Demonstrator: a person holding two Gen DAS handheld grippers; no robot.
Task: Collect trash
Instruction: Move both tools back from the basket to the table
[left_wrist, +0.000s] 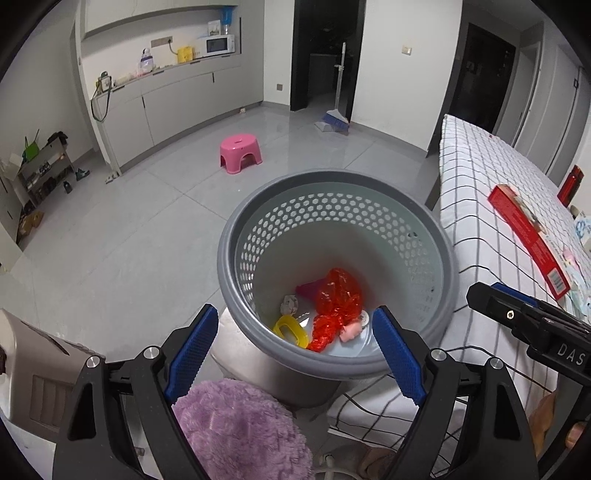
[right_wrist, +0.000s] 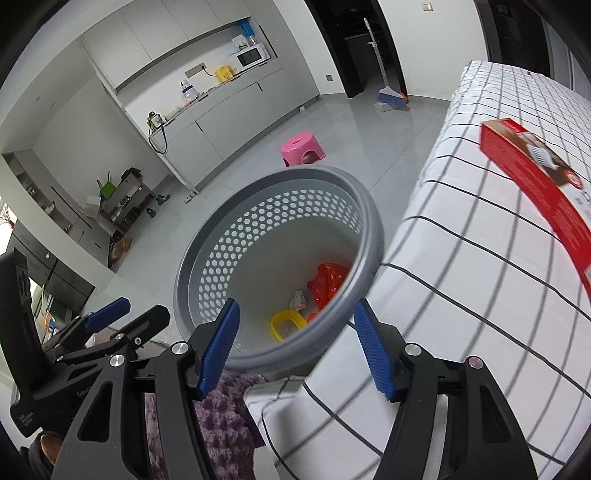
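Note:
A grey perforated trash basket (left_wrist: 236, 258) stands beside the checked bed; it also shows in the right wrist view (right_wrist: 207, 258). Inside lie a crumpled red plastic bag (left_wrist: 338, 299), a yellow ring-shaped piece (left_wrist: 291, 330), a crumpled paper ball (left_wrist: 289, 304) and a small pink item (left_wrist: 351, 332). My left gripper (left_wrist: 295, 354) is open and empty, above the basket's near rim. My right gripper (right_wrist: 295, 345) is open and empty, over the basket's near rim by the bed edge. The right gripper shows in the left view (left_wrist: 517, 314); the left shows in the right view (right_wrist: 110, 314).
A red flat box (right_wrist: 535, 184) lies on the white checked bed (right_wrist: 461, 295). A purple fluffy cloth (left_wrist: 240, 432) lies below the grippers. A pink stool (left_wrist: 240, 153) stands on the grey floor; a broom (left_wrist: 334, 120) leans by the doorway. Cabinets line the far wall.

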